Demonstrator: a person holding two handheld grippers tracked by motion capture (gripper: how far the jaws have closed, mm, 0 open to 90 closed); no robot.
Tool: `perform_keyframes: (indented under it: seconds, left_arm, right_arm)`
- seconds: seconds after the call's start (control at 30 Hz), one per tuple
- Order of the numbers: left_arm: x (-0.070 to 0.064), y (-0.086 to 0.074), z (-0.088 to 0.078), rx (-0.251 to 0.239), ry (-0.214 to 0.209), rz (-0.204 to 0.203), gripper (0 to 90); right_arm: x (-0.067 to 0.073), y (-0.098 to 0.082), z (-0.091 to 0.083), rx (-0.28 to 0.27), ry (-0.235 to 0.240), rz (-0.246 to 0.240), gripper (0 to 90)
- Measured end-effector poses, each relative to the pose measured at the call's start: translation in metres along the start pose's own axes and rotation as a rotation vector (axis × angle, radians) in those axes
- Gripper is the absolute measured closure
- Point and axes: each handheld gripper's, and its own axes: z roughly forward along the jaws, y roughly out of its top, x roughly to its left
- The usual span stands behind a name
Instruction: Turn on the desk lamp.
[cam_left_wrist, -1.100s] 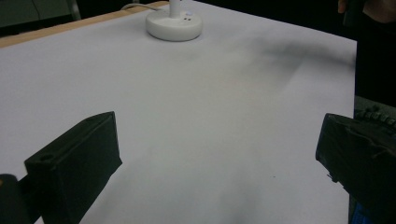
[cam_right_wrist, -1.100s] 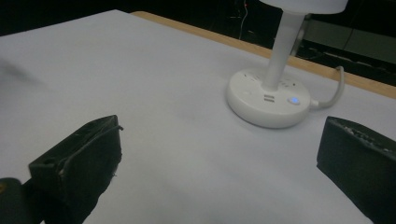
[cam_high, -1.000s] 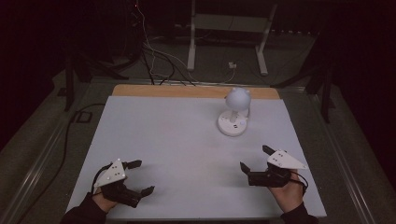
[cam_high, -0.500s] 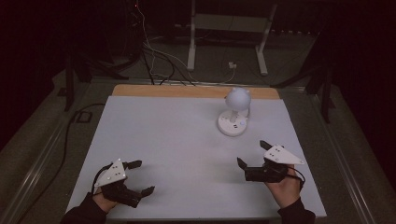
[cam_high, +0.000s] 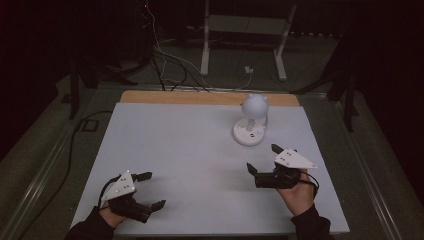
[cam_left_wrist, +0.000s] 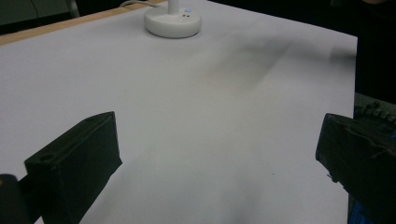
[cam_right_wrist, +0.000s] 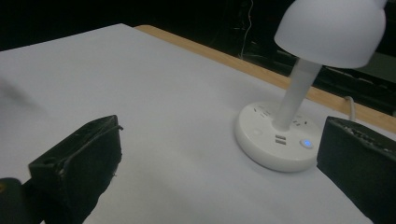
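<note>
Since the desk lamp is the one object on the table, treat it as your target; it stands upright on its round white base at the far right part of the table, near the wooden back edge; its stem rises vertically from the base and carries a rounded white shade above.

Your right tongs are clearly the nearer pair; the lamp lies just ahead of them and slightly toward the table's middle; in the right gripper view the base sits between the two black jaws, closer to the jaw at the right of that view; a blue light shows on the base's near side.

Your left tongs rest at the near left corner, well apart from the lamp, which lies diagonally forward and to the right of them.

Both pairs are spread wide and grasp nothing.

Judged from this layout, a short forward advance of the right tongs would suffice; approach the vertical stem with the jaws either side.
</note>
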Motion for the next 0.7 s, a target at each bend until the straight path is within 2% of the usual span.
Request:
perform_keyframes:
  seconds: [0.7]
  left_arm:
    - [0.0, 0.0, 0.0, 0.0, -0.003, -0.003, 0.3]
  right_arm:
    - [0.003, 0.008, 0.029, 0.01, 0.03, -0.011, 0.0]
